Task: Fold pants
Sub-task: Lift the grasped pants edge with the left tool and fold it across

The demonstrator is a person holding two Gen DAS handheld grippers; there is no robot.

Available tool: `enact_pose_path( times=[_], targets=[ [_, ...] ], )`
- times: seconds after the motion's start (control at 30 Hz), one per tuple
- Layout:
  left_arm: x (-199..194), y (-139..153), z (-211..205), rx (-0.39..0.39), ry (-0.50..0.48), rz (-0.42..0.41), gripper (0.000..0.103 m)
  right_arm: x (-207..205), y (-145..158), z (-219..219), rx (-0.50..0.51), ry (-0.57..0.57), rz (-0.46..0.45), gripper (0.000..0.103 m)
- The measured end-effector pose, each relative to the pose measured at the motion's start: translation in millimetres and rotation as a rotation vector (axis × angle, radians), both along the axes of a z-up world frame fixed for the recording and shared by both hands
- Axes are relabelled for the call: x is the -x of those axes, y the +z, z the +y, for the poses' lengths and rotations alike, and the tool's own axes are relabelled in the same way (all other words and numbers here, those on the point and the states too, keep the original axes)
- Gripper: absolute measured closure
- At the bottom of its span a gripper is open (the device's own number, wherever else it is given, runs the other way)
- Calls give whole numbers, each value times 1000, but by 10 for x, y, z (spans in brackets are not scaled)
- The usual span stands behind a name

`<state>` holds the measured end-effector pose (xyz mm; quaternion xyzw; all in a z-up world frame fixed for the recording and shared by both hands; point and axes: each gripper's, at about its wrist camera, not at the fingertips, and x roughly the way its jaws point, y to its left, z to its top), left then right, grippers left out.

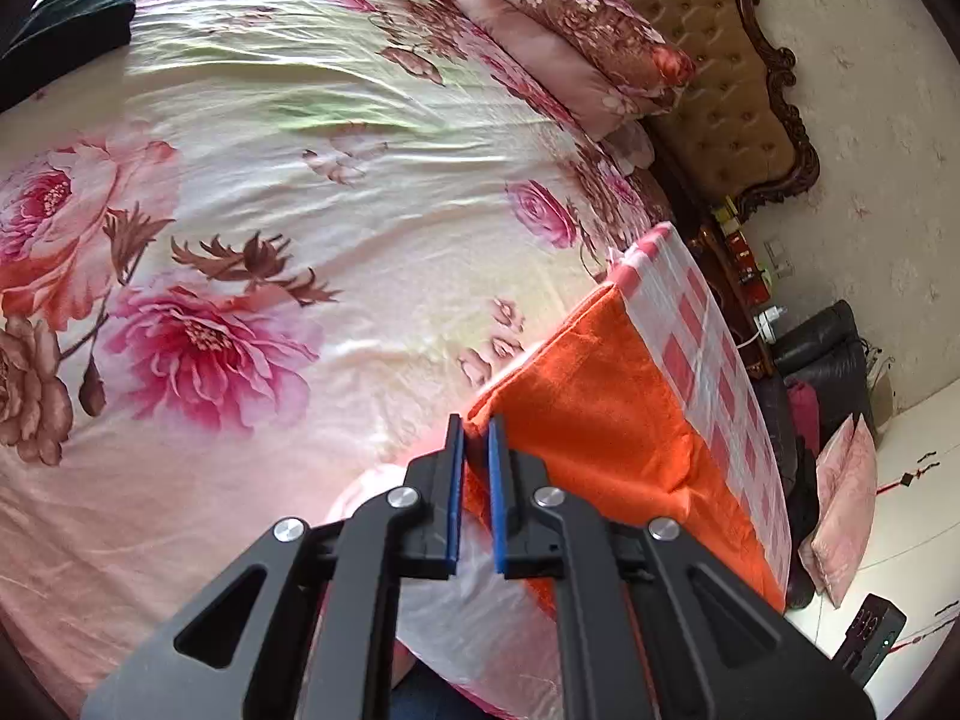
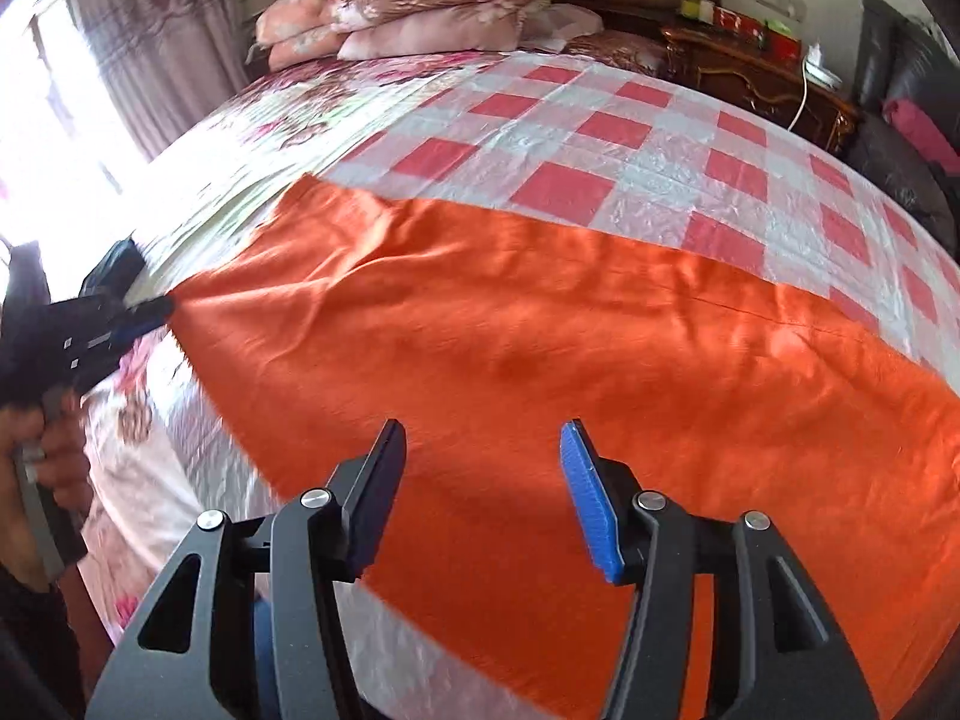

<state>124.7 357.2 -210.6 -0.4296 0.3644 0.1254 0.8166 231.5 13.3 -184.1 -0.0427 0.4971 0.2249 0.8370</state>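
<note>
The orange pants (image 2: 540,360) lie spread on a red-and-white checked plastic sheet (image 2: 600,138) on the bed. My left gripper (image 1: 477,438) is shut on a corner of the orange pants (image 1: 588,420) and lifts that edge off the bed. It also shows at the left of the right wrist view (image 2: 150,312), pinching the cloth's left corner. My right gripper (image 2: 480,450) is open and empty, just above the near middle of the pants.
The bed has a floral sheet (image 1: 270,210) with stacked pillows (image 1: 576,48) by a tufted headboard (image 1: 720,60). A dark garment (image 1: 66,30) lies at the far corner. A wooden nightstand (image 2: 756,72) and dark sofa (image 2: 900,138) stand beside the bed.
</note>
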Motion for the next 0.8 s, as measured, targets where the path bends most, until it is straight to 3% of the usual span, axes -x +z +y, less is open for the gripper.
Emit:
enact_pose_path(
  times=[0.1,0.13,0.2,0.3,0.37,0.43,0.5,0.57,0.6,0.67,0.73,0.8],
  targets=[
    [41,-119,275,110,-48,-11,90,-49,-171,167,55,2,47,46],
    [98,-143,360,122,-26,-14,68,-27,-198,201,67,7,40,43],
    [141,-115,566,114,-19,-44,54,53,-234,297,111,32,8,27],
    [-190,-138,738,157,-177,-87,48,166,-301,400,167,58,-40,14],
    [-507,-102,766,117,-261,-101,44,167,-298,378,158,39,-35,14],
    [-927,-160,716,175,-404,-132,24,157,-289,372,159,38,-18,13],
    [-1320,-383,679,263,-498,-101,21,159,-291,358,157,43,-14,13],
    [-1606,-695,679,360,-540,-61,23,174,-303,349,154,50,-21,12],
    [-1736,-888,654,470,-592,-70,24,195,-313,360,153,53,-26,10],
    [-1861,-1050,575,575,-669,-108,36,228,-324,359,158,54,-29,8],
    [-1896,-939,554,592,-730,-221,85,220,-321,363,161,57,-20,7],
    [-1908,-767,624,525,-717,-276,90,202,-318,371,166,59,-9,7]
  ],
)
